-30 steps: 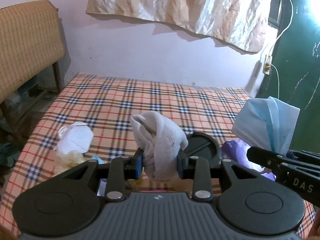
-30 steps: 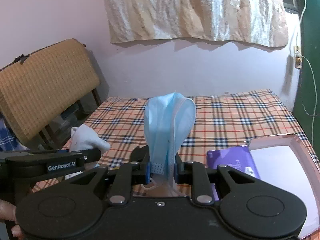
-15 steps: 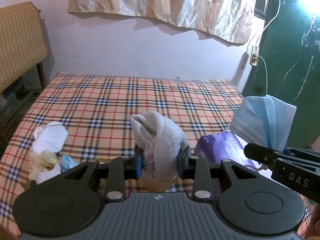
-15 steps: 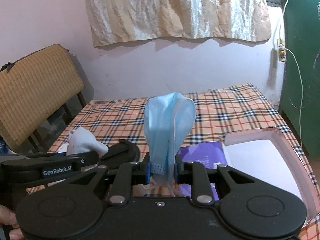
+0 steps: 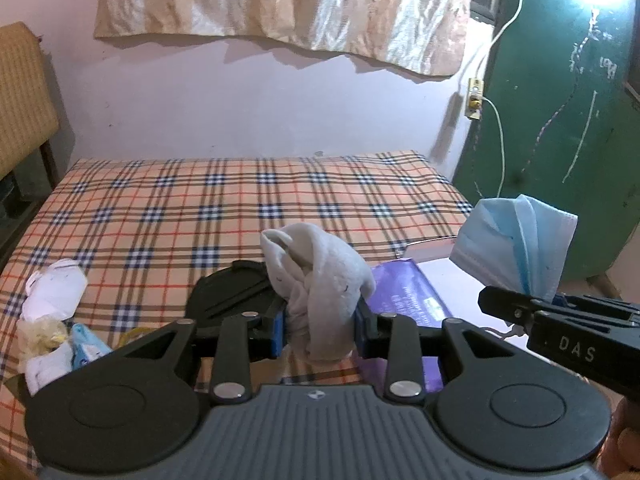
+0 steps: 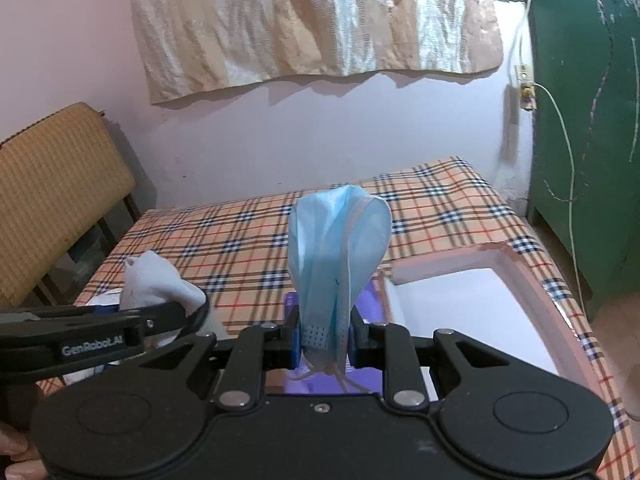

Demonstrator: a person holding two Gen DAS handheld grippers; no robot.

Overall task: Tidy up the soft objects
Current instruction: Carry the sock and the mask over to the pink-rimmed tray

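My left tool (image 5: 319, 330) grips one grey sock (image 5: 320, 280), right tool (image 6: 323, 342) one blue mask (image 6: 338, 256); only left view shows small pile (image 5: 52, 332) on bed (image 5: 240, 200)

Plaid bed (image 5: 240, 208), perhaps lilac wall (image 5: 260, 100)

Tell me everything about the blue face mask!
The blue face mask is a soft, pleated, papery-looking surgical mask, folded and standing up. The right hand-held gripper pinches its bottom end between blue pads, with thin white ear loops dangling underneath. It is held in the air above the plaid bed, near the open box.
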